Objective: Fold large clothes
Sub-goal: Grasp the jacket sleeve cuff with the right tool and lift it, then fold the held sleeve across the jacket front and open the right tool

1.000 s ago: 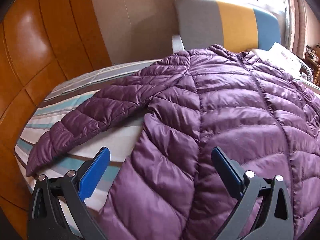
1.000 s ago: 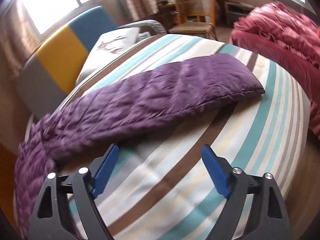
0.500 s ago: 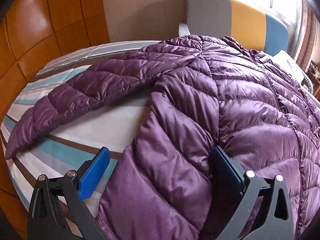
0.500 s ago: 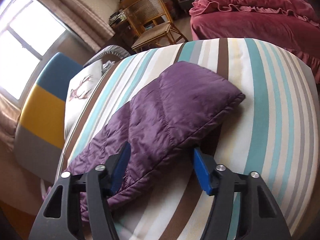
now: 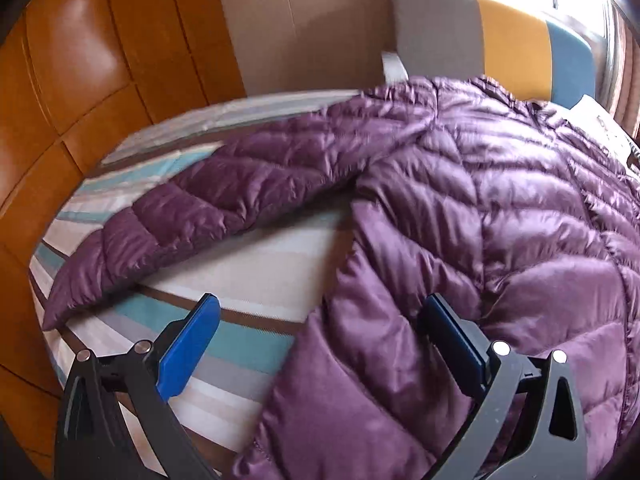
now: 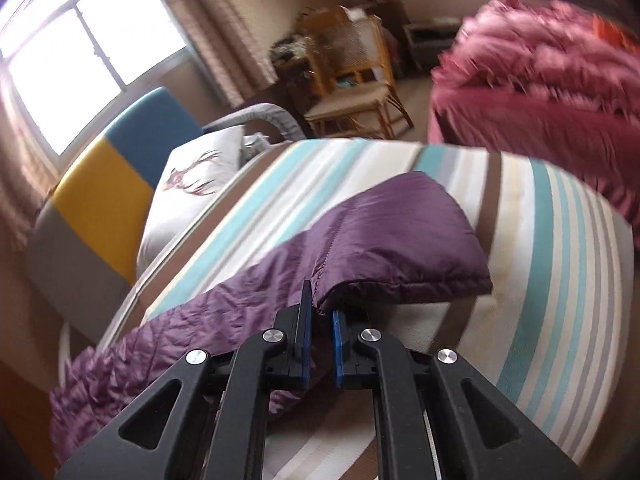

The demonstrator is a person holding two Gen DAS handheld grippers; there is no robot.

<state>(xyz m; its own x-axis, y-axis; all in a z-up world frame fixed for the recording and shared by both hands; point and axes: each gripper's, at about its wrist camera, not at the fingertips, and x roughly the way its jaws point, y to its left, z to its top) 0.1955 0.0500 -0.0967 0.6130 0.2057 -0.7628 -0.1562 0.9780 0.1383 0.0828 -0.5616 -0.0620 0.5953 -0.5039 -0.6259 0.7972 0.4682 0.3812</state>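
A purple quilted down jacket (image 5: 500, 208) lies spread on the striped bed (image 5: 248, 264). Its one sleeve (image 5: 208, 208) stretches out to the left. My left gripper (image 5: 320, 340) is open, its jaws astride the jacket's side edge near the hem, the right finger over the fabric. In the right wrist view the other sleeve (image 6: 380, 240) lies across the striped cover (image 6: 552, 280). My right gripper (image 6: 321, 316) is shut on this sleeve's edge near the cuff, and the fabric is bunched between the blue pads.
A wooden wardrobe (image 5: 80, 80) stands left of the bed. A grey, yellow and blue headboard (image 5: 480, 36) and a white pillow (image 6: 192, 176) are at the bed's head. A rattan chair (image 6: 352, 92) and a pink-covered bed (image 6: 540, 92) stand beyond.
My right gripper has closed on the sleeve's edge; it was open around it half a second ago. My left gripper has shifted slightly along the jacket's side and stays open.
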